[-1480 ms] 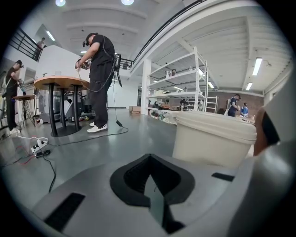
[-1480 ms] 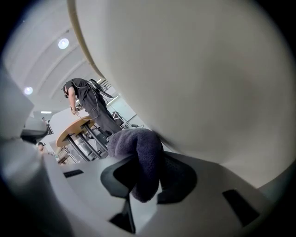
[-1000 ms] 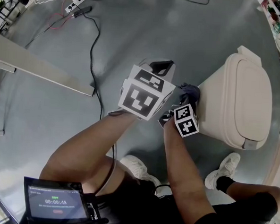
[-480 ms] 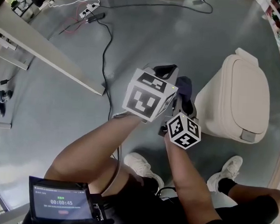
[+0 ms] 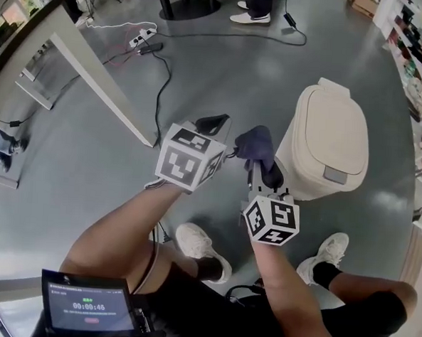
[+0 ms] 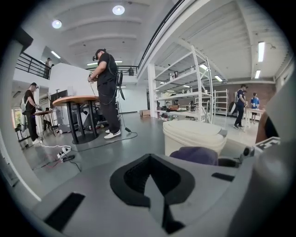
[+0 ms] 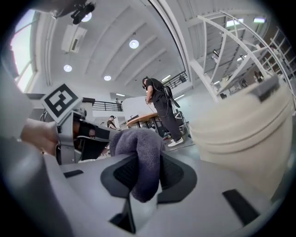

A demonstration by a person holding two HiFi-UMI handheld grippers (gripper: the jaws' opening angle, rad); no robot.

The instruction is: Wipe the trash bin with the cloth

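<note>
While the right gripper (image 7: 145, 172) pinches the cloth (image 7: 138, 149), the trash bin (image 7: 240, 134) stands close on its right, lid shut.
Cloth dark purple-grey, bunched, clamped between both jaws and spilling over their tips; whether it touches the bin wall is unclear. Left gripper (image 6: 150, 178): jaws pressed together, nothing between them. It sits just left of the cloth, with the bin ahead and to its right. Both grippers are held over the grey floor (image 5: 90, 157).

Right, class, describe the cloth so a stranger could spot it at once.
Find the big cream trash bin on the grey floor. Beside it, the right gripper pinches a dark purple-grey cloth: soft and bunched, unlike the hard grey jaws holding it.
</note>
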